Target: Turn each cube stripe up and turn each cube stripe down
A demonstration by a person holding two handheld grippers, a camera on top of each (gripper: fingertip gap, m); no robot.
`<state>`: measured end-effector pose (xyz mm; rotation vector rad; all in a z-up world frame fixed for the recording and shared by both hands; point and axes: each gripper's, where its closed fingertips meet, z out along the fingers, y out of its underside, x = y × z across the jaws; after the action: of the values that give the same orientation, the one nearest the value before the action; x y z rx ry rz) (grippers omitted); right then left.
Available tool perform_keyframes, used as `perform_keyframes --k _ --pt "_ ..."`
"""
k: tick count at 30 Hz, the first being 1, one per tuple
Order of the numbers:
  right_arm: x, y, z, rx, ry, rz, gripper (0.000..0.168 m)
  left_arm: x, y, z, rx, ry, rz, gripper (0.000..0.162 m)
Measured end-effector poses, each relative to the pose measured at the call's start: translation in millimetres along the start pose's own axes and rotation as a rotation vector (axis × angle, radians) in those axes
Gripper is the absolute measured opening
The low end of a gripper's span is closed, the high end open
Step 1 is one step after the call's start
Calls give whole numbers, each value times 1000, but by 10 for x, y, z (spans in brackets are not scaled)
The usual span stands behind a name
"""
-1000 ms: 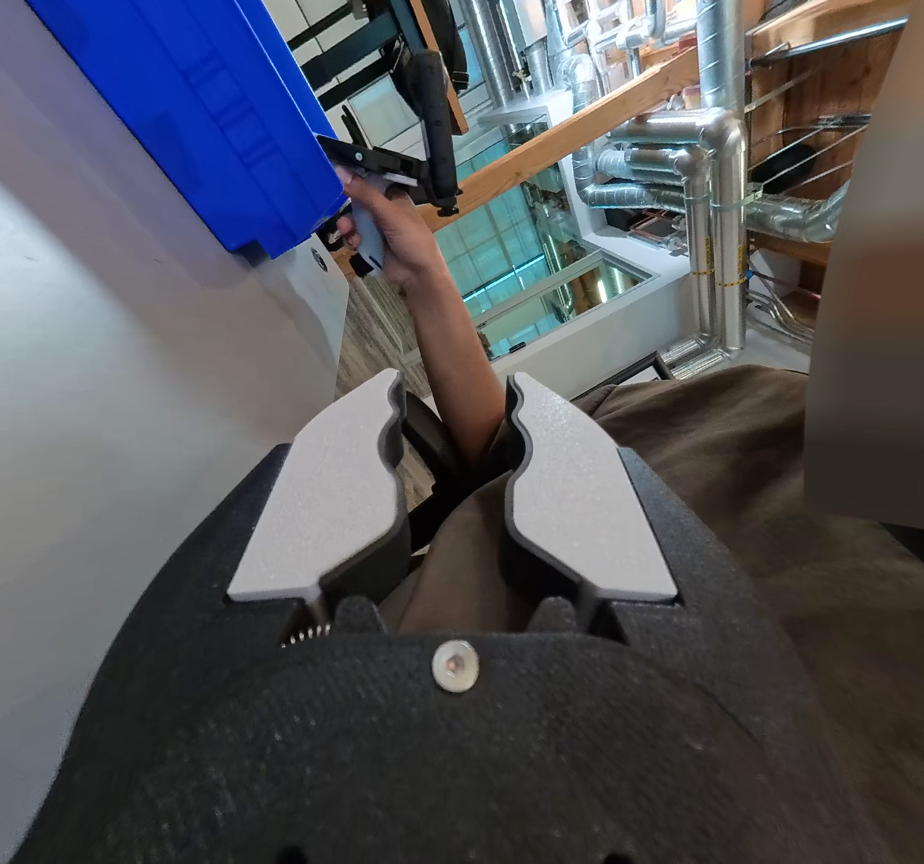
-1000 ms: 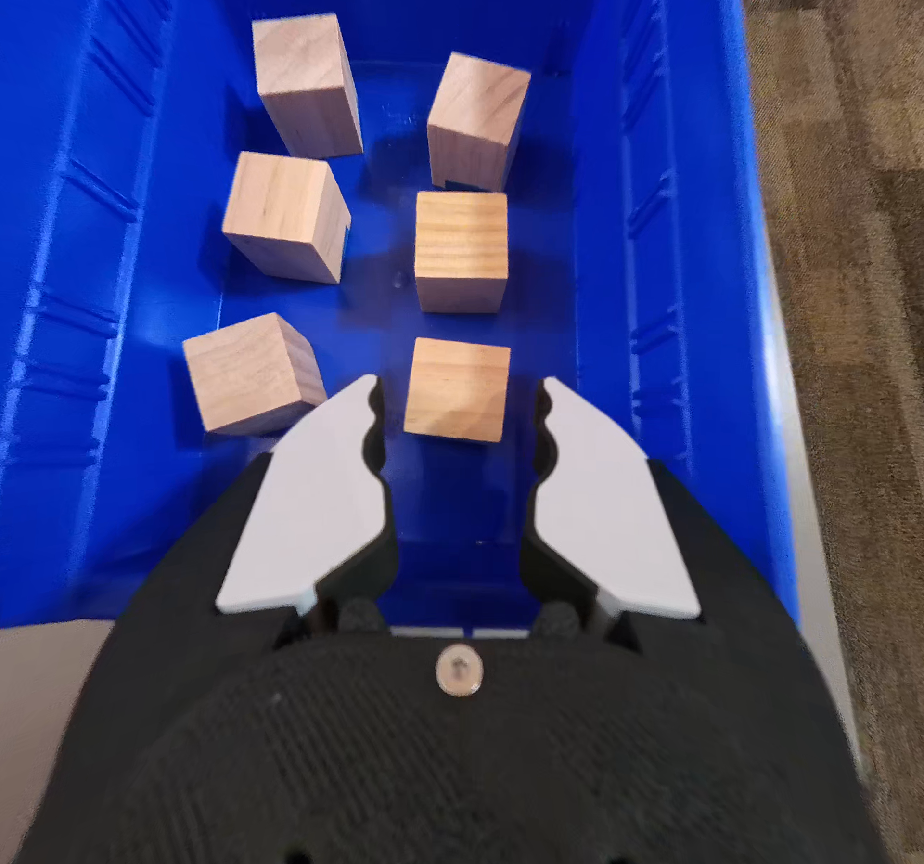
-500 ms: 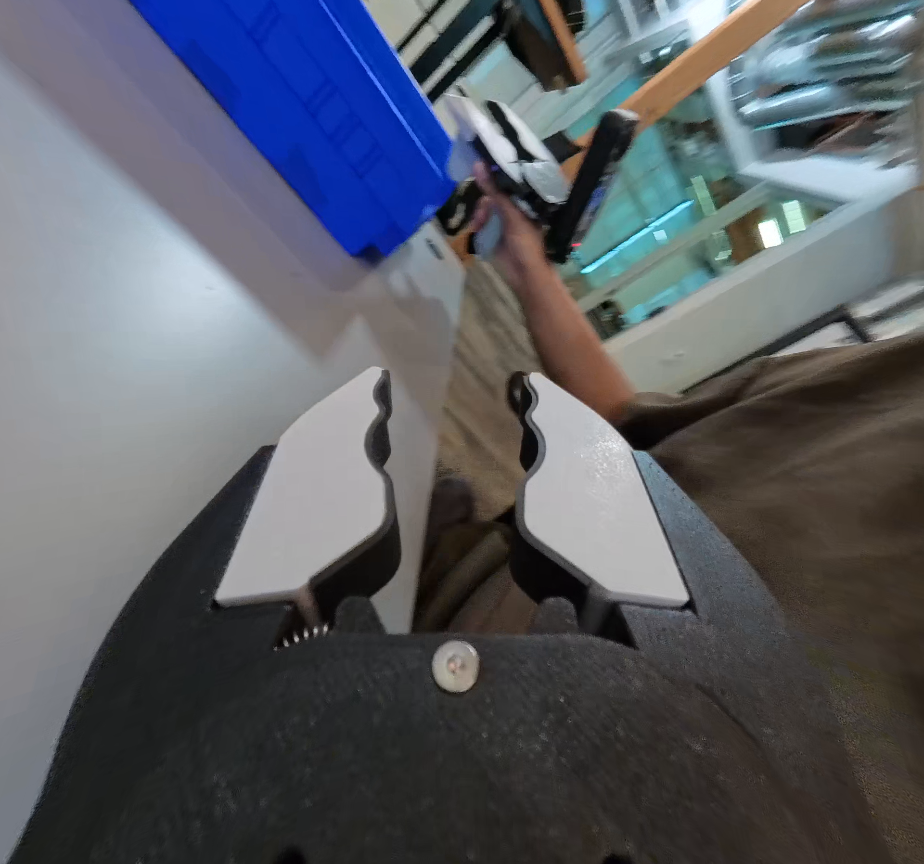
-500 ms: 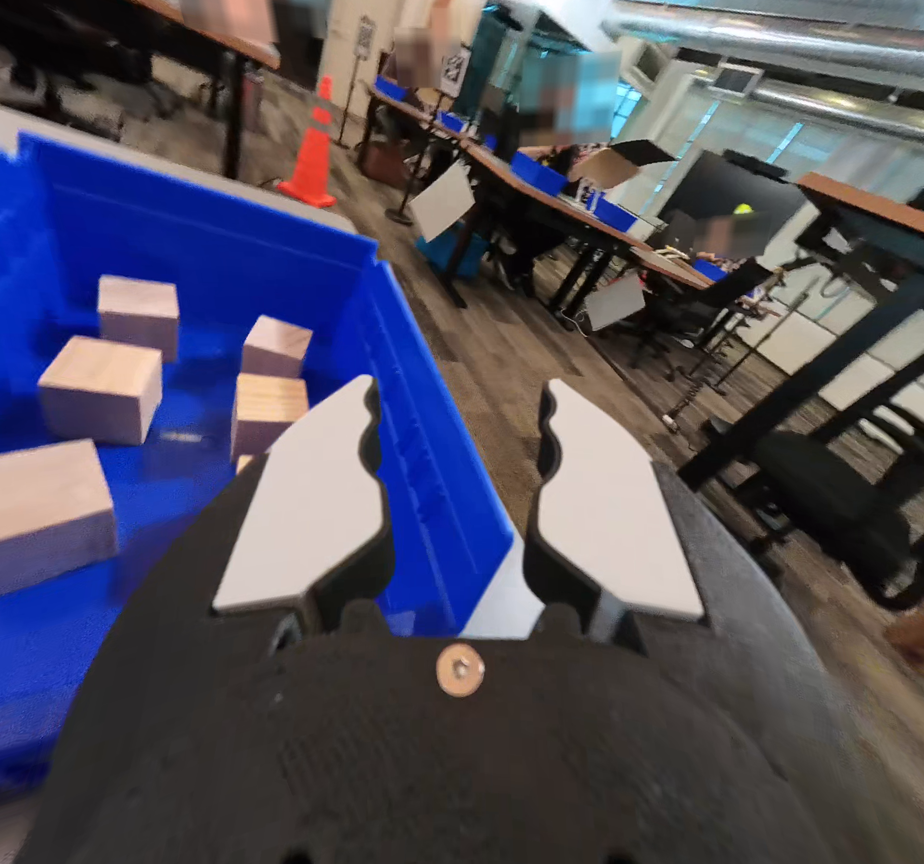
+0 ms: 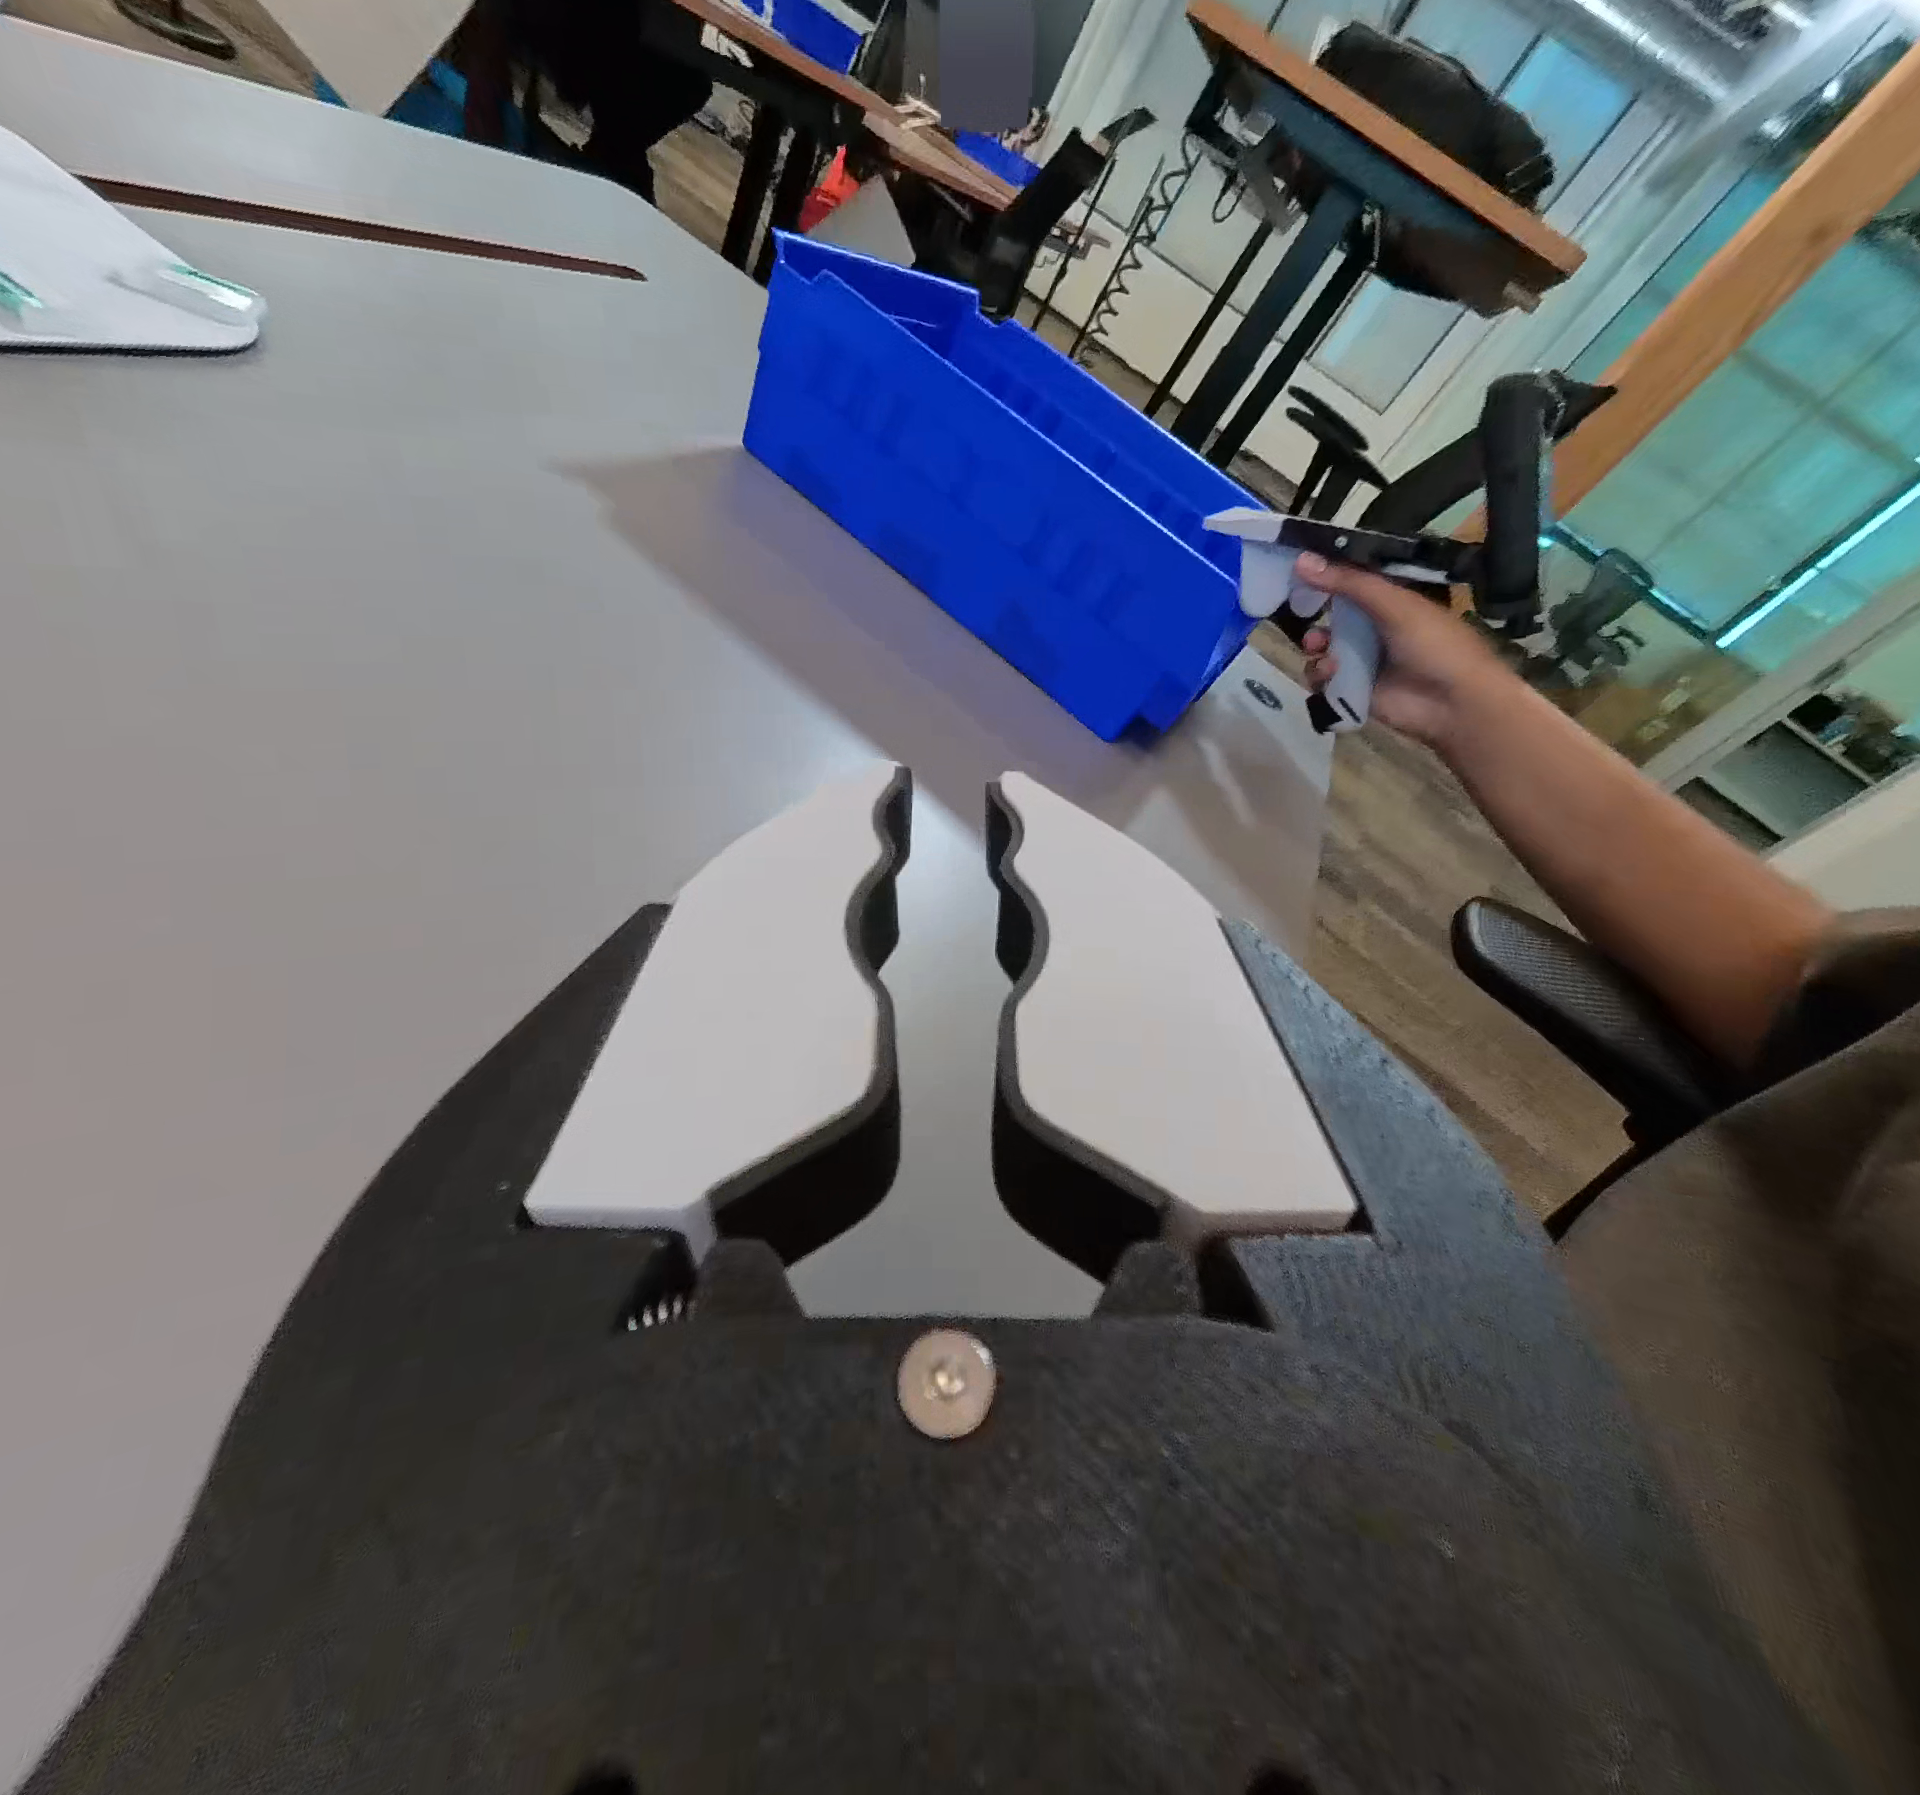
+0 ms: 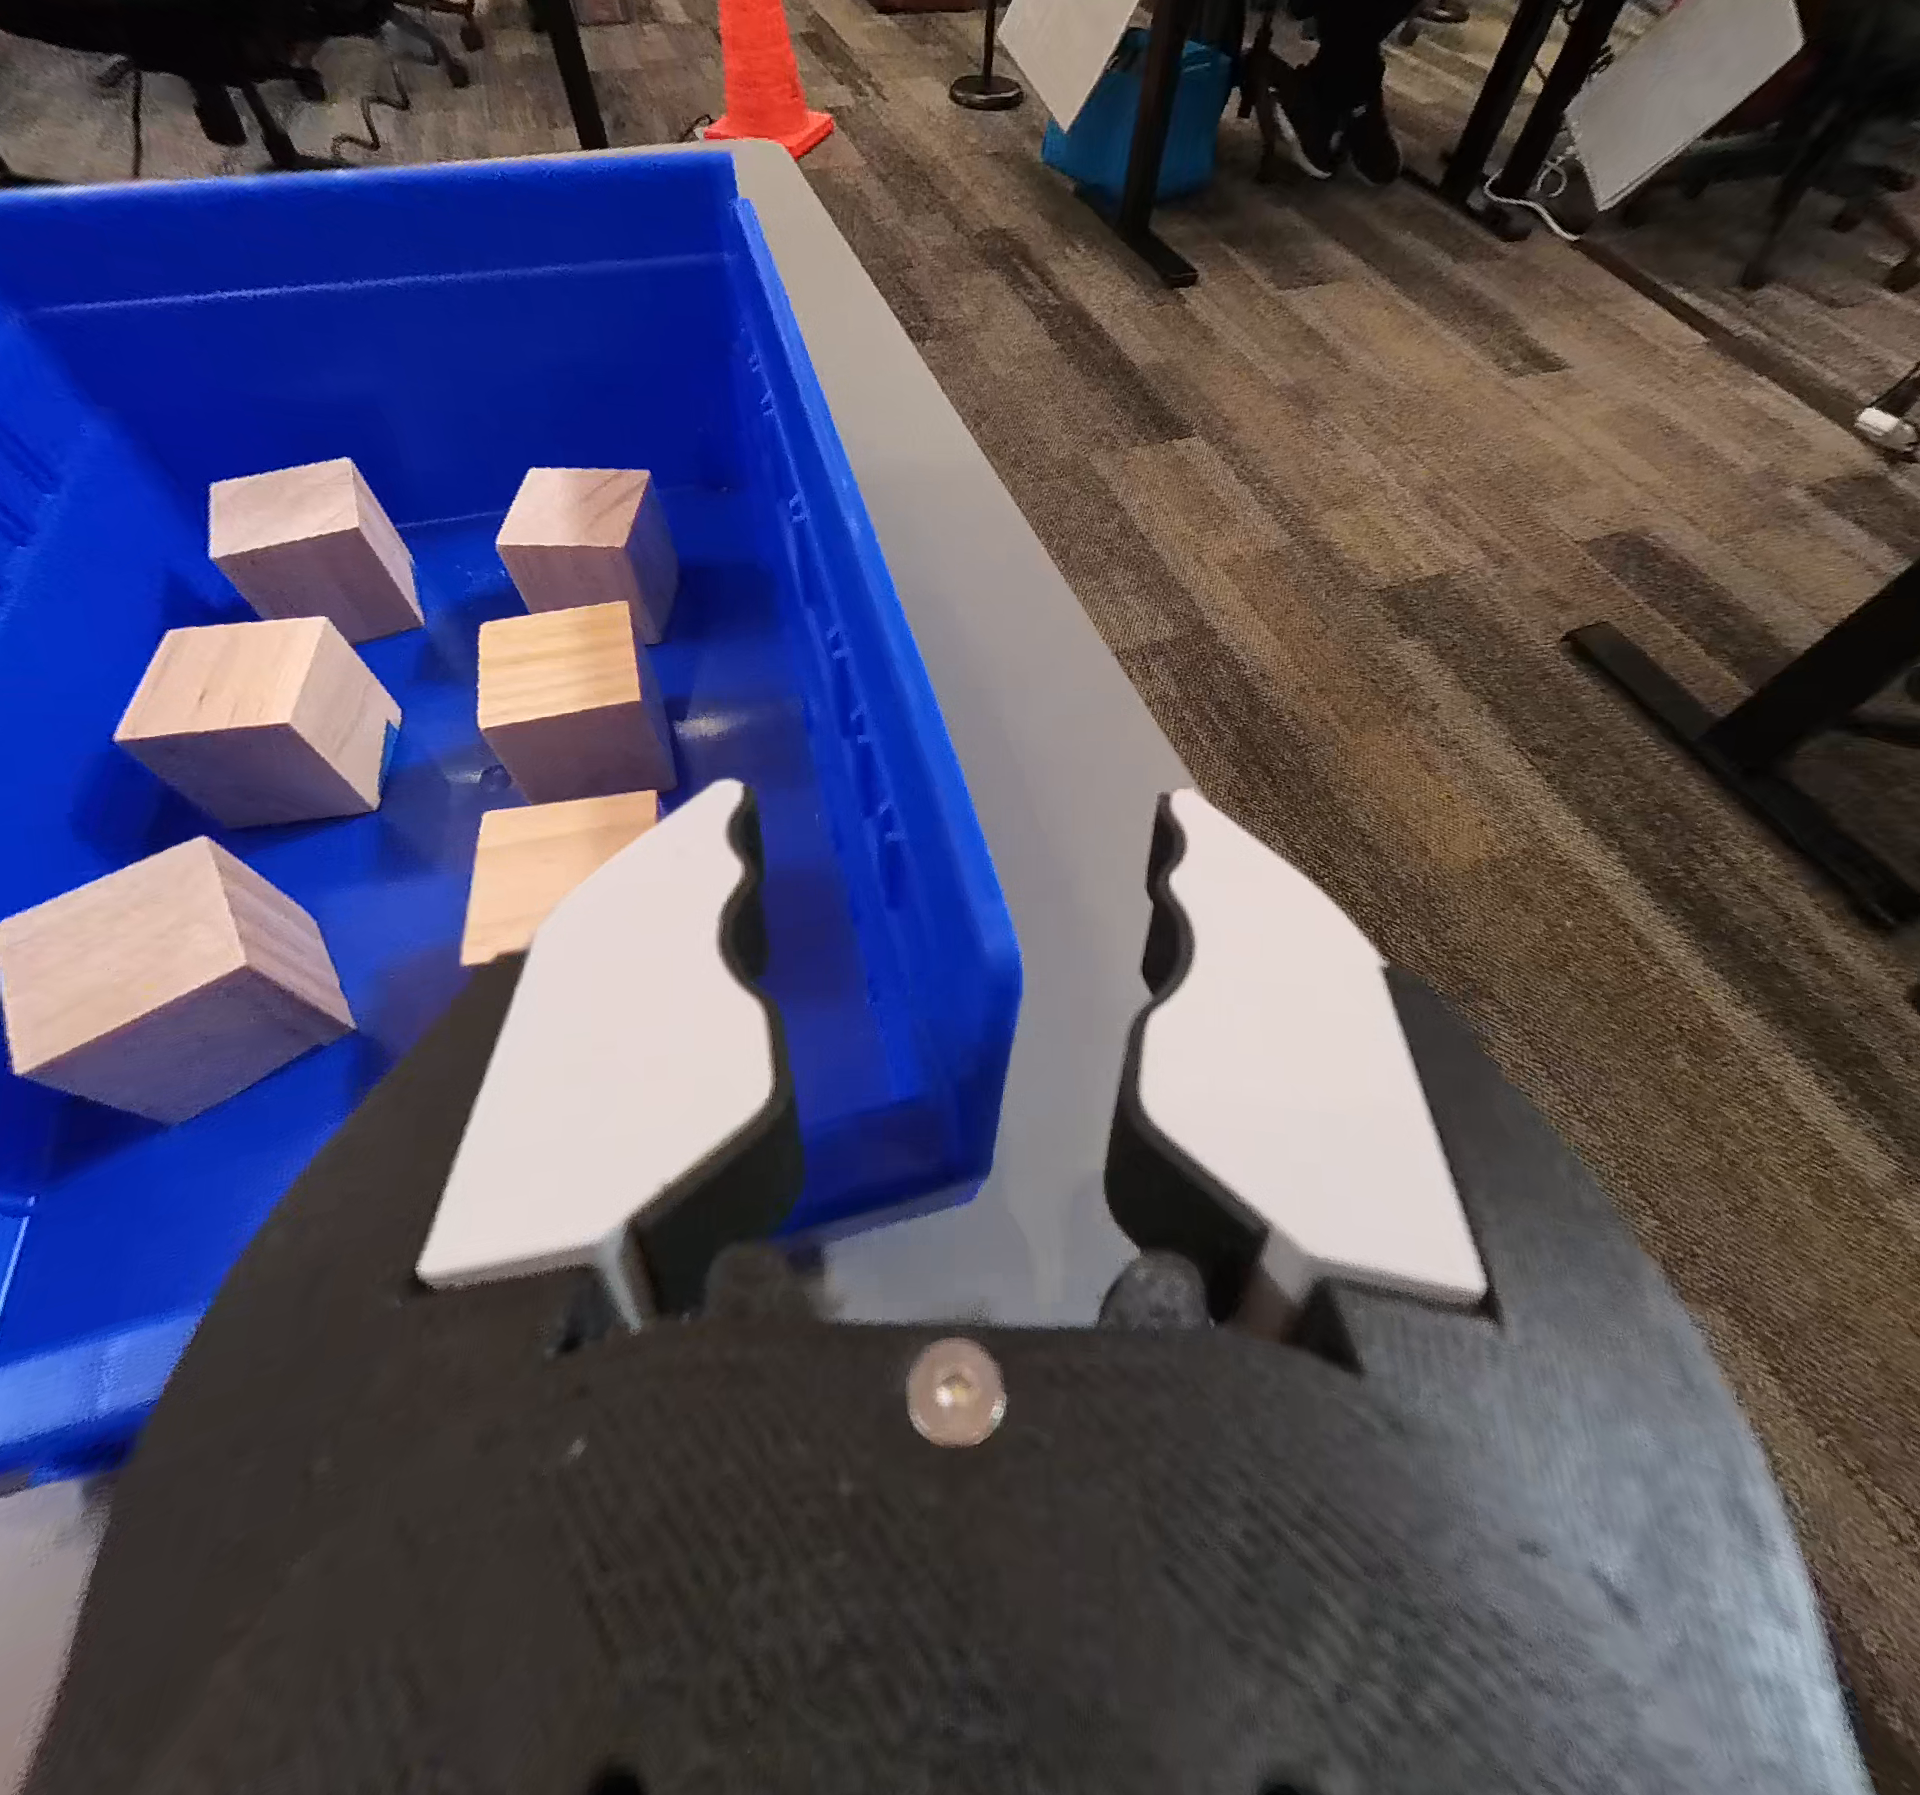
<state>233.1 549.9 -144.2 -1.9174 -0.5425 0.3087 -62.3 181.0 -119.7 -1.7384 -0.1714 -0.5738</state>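
Six wooden cubes (image 6: 265,719) lie in the blue bin (image 6: 894,841), both jaws empty.

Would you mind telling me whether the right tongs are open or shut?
Open: the right tongs show a wide gap between their fingers, holding nothing, beside the blue bin.

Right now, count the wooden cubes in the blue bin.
6: left column far, middle, near; right column far, middle, near, partly hidden by the right tongs.

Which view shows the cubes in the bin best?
Right wrist view: it looks down into the blue bin, six wooden cubes visible, the nearest partly behind a finger. Left wrist view shows only the bin's outer wall, no cubes.
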Motion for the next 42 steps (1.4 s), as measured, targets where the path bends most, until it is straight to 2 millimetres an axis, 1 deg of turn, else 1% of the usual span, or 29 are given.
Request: perform_keyframes --k 3,6,8,9,11,16,18,19,21,25,26,27,30,33,34,42 --pt "-21 12 58 -7 -20 -3 72 9 12 -7 -4 29 -5 14" --pt "-7 -11 130 -17 -38 16 67 88 -12 -2 17 61 -23 15" --pt "-30 48 178 -50 -68 56 66 131 35 23 -10 84 -32 19" --pt "-44 86 193 -63 -79 77 66 138 67 37 -28 88 -41 24" --pt "-52 97 198 -51 -86 115 62 173 102 58 -47 117 -71 26" --pt "32 82 249 -39 -49 64 61 211 90 66 -31 157 -140 30" --pt "13 129 300 -69 -65 47 64 214 90 71 -28 163 -155 30" --pt "13 169 323 -90 -58 37 62 220 92 73 -29 169 -163 31" --pt "19 239 359 -112 -32 5 56 233 100 77 -31 178 -177 32" --pt "-103 223 368 -102 -71 -78 33 237 117 88 -38 186 -201 34" --pt "-114 219 369 -98 -75 -91 32 237 120 90 -39 189 -208 34" --pt "-139 220 366 -98 -99 -92 28 238 123 91 -40 192 -217 34" --pt "-206 229 356 -107 -184 -29 17 238 120 92 -36 200 -241 35" --pt "-264 221 337 -112 -272 108 7 229 112 92 -28 199 -258 35" --pt "-269 219 335 -109 -288 144 7 226 106 91 -24 198 -261 35" --pt "-270 221 337 -105 -283 125 7 238 116 100 -25 203 -280 35"
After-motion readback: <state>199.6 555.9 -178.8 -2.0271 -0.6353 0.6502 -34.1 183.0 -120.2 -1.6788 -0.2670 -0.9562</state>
